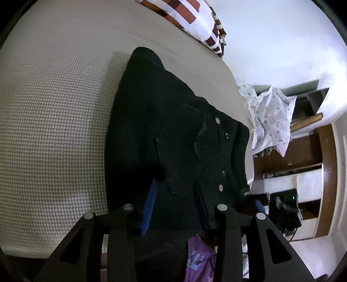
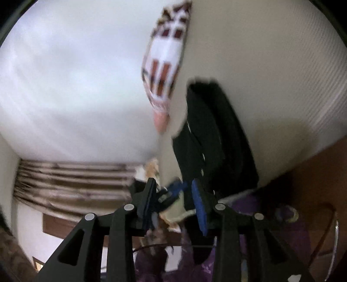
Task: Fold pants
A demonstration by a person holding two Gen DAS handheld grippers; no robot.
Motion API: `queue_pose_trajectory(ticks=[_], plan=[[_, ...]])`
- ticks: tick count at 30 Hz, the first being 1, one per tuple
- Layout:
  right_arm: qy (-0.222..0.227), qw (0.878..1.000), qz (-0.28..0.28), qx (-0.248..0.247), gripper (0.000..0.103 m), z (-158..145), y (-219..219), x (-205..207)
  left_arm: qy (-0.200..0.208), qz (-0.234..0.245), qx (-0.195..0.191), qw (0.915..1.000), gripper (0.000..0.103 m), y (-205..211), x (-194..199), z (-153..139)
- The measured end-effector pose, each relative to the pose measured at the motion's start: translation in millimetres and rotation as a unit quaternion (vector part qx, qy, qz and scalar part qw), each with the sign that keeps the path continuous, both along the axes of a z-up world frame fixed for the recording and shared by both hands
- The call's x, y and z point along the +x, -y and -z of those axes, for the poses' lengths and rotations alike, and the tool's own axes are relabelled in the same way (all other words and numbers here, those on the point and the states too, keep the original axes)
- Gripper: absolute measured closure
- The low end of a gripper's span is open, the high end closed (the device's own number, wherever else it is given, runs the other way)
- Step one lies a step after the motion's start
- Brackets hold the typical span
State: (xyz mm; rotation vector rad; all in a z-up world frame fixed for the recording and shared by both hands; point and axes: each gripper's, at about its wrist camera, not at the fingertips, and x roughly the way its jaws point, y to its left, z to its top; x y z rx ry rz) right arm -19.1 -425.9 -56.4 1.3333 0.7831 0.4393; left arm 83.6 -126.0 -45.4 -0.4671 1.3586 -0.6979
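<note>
On the bed (image 1: 54, 119), between its near edge and the checked pillow (image 1: 195, 19), lie the pants (image 1: 164, 121): black, already doubled into a long slab, waistband end toward the bed's near edge, far end rounded toward the pillow. Pocket seams and four small metal buttons (image 1: 217, 120) show on the top layer.

Handling, judged: heavy woven cloth, soft and limp, not fragile. Layers may slide apart when lifted, so pinch through all of them at an edge. Best holds look like the two waistband corners, or the rounded far end for carrying it over.

Left hand-held gripper (image 1: 175, 208): jaws narrow, set low over the waistband end, black cloth between the blue pads; cannot tell whether they press on it.

Right hand-held gripper (image 2: 173, 201): view blurred, jaws part open, nothing between the pads; pants lie just beyond them.
</note>
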Motion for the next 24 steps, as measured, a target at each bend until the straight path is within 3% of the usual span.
queue_pose_trajectory(ticks=[6, 10, 13, 16, 17, 18, 19, 24], plan=[[-0.057, 0.997, 0.014, -0.049, 0.064, 26.4, -4.5, 6.0, 0.02, 0.002, 0.009, 0.9998, 0.056, -3.4, -7.7, -7.5], [-0.056, 0.997, 0.027, -0.045, 0.059, 27.6, -3.3, 14.4, 0.01, -0.008, -0.003, 0.9999, 0.055, -9.1, -8.0, -1.1], [-0.051, 0.996, 0.038, -0.057, 0.05, 25.8, -8.8, 25.6, 0.006, -0.012, -0.012, 0.9998, 0.054, -11.7, -7.4, 0.5], [-0.047, 0.995, 0.038, -0.08, 0.05, 22.4, -14.8, 32.1, 0.007, -0.01, -0.013, 0.9998, 0.054, -14.8, -8.9, 1.3], [-0.046, 0.995, 0.037, -0.085, 0.055, 21.2, -15.5, 33.1, 0.007, -0.01, -0.013, 0.9998, 0.054, -15.6, -8.9, 1.8], [-0.046, 0.993, 0.036, -0.099, 0.082, 18.8, -17.0, 33.6, 0.005, -0.011, -0.013, 0.9998, 0.054, -16.6, -8.9, 2.3], [-0.051, 0.991, 0.032, -0.123, 0.087, 16.6, -17.5, 30.1, 0.004, -0.011, -0.015, 0.9998, 0.054, -19.0, -8.9, 2.4], [-0.024, 0.995, 0.047, -0.088, 0.089, -6.1, -22.1, 8.4, 0.008, -0.014, -0.01, 0.9998, 0.054, -25.9, -9.9, -5.5]])
